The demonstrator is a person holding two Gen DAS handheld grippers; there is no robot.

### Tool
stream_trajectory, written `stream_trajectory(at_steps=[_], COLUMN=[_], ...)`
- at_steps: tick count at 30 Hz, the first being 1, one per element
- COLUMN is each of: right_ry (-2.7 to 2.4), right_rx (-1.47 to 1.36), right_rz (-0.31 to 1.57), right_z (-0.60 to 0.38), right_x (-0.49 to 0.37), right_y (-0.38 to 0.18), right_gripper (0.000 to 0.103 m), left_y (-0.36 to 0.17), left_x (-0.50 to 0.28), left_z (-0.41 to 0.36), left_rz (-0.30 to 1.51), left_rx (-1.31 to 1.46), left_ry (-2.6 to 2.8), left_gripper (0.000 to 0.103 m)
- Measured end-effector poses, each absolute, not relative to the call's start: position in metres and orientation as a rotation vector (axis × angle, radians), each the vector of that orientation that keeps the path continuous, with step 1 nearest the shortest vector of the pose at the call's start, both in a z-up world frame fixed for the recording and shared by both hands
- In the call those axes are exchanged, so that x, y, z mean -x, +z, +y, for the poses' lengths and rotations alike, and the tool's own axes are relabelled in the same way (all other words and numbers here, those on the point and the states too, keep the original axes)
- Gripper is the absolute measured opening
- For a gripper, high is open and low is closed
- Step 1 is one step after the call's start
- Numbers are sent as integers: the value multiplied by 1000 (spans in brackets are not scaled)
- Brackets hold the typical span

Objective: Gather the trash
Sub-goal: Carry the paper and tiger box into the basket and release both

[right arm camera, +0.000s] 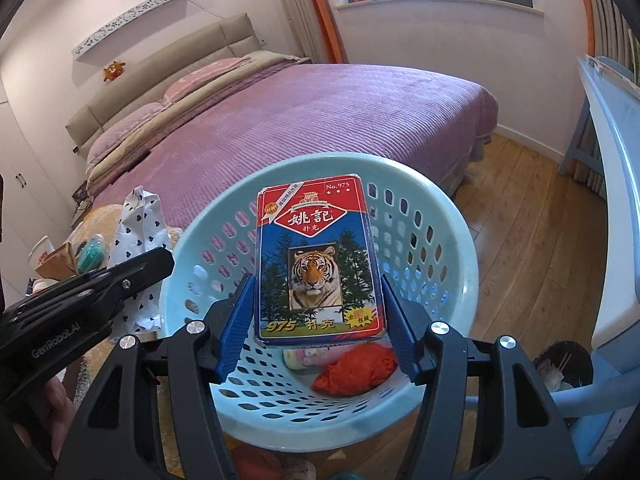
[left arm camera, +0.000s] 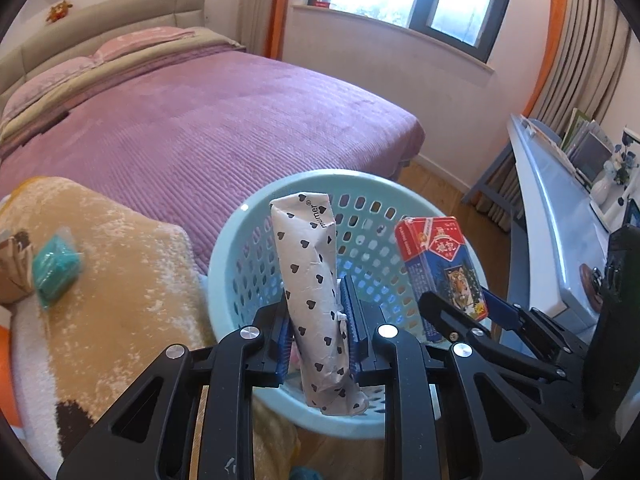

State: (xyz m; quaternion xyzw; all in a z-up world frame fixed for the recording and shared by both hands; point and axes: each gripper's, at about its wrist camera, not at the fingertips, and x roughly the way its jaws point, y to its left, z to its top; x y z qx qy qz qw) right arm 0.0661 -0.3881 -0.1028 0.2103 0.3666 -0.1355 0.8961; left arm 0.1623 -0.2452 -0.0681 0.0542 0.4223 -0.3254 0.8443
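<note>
Far left, on the mottled tan blanket, I can see a teal wrapped packet beside a brown paper bag; I judge these are trash not yet collected. My left tongs are clamped across a crumpled paper wrapper, white with small black hearts, rolled into a soft, creased tube. I hold it upright over the pale blue basket, I think so that it will fall straight in when I let go. The basket is round, smooth plastic with rows of oval holes in its wall; in the right wrist view a crumpled red piece and something pale pink lie on its floor. To the right, my right tongs grip a playing-card box by its two side edges, a stiff glossy carton with a tiger printed on its face, also hanging above the basket's opening. Beyond lie the ribbed purple bed and, far right, a white table.
</note>
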Motion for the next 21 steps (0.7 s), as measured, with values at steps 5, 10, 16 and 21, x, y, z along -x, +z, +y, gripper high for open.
stream_trajectory(at_steps=[5,10,16,21], right_ry=[-289,-287,-288,-280], right_rx=[-437,-442,-451,-441], right_rz=[769,776,777,763], right_z=[-391,-391,-394,-385], right_x=[-69,-73,-74,-72], right_y=[-106,-107,-105,-96], right_gripper=[58,59,60,61], left_y=[-75,-73,-61,-44], left_x=[-168,-166,-162,-155], left_z=[-250,-247,-231,-212], left_rz=[908,891,859,822], left_rx=[-122,-119,-64,-23], left_ry=[-687,-686,-693,-701], left_gripper=[25,48,69,69])
